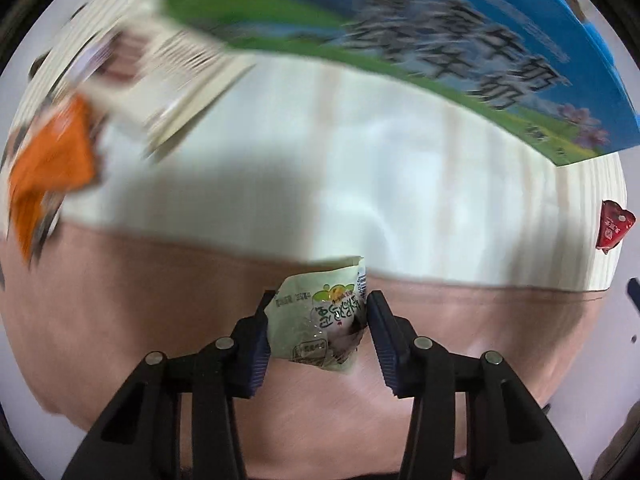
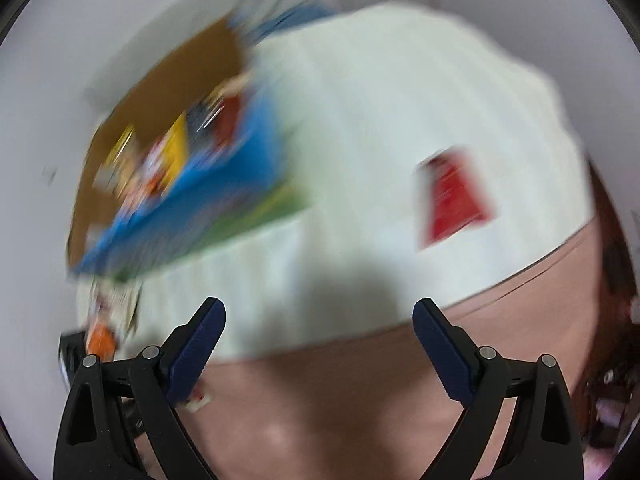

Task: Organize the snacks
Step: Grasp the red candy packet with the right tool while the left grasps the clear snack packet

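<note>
My left gripper (image 1: 318,312) is shut on a pale green snack packet (image 1: 320,316) and holds it above the pink near part of the table. A blue and green cardboard box (image 1: 460,52) stands at the back; in the right wrist view (image 2: 224,184) it holds several colourful snacks. A red snack packet (image 1: 614,224) lies on the white cloth at the right; it also shows in the right wrist view (image 2: 454,200). My right gripper (image 2: 318,332) is open and empty, above the cloth's near edge. Both views are blurred.
A white cloth (image 1: 360,160) covers the far part of the pink table (image 1: 160,340). A white packet (image 1: 160,80) and an orange packet (image 1: 52,164) are at the left. A blurred orange packet (image 2: 102,338) lies by the right gripper's left finger.
</note>
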`<move>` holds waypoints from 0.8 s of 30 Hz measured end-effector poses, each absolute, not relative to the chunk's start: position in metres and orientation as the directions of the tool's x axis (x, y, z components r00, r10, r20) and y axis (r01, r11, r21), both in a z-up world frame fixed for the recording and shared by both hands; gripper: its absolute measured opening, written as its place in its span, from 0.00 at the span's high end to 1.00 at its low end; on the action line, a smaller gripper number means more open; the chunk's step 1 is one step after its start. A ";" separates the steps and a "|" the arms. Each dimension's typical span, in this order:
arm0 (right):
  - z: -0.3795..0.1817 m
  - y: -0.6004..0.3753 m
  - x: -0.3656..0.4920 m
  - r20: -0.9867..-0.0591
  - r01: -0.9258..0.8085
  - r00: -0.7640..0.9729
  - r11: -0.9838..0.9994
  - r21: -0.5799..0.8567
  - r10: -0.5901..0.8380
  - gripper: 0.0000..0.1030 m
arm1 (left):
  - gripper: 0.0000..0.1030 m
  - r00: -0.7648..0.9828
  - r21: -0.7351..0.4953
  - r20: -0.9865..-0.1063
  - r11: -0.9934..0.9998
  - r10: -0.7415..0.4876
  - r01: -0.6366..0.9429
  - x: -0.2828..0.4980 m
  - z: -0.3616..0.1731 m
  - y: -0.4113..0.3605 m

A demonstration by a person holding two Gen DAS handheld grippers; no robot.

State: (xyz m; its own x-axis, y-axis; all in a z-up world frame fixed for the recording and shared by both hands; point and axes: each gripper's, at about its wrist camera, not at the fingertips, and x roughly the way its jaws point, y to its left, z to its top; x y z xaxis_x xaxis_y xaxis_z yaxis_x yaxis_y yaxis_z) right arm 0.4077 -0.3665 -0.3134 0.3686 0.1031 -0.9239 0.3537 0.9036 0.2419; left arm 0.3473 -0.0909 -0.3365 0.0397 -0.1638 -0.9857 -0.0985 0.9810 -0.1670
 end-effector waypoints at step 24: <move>-0.376 -0.392 0.424 -0.952 0.263 0.249 0.933 0.244 0.179 0.55 | 0.47 0.001 -0.322 -0.945 0.934 -0.326 -0.152 0.374 -0.361 -0.044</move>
State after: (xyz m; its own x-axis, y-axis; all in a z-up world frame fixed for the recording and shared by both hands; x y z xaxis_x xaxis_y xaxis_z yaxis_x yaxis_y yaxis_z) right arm 0.4239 -0.3916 -0.3757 0.2489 0.1789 -0.9519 0.2634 0.9332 0.2442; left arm 0.3737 -0.0443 -0.3613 0.0006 -0.3259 -0.9454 -0.1520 0.9344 -0.3222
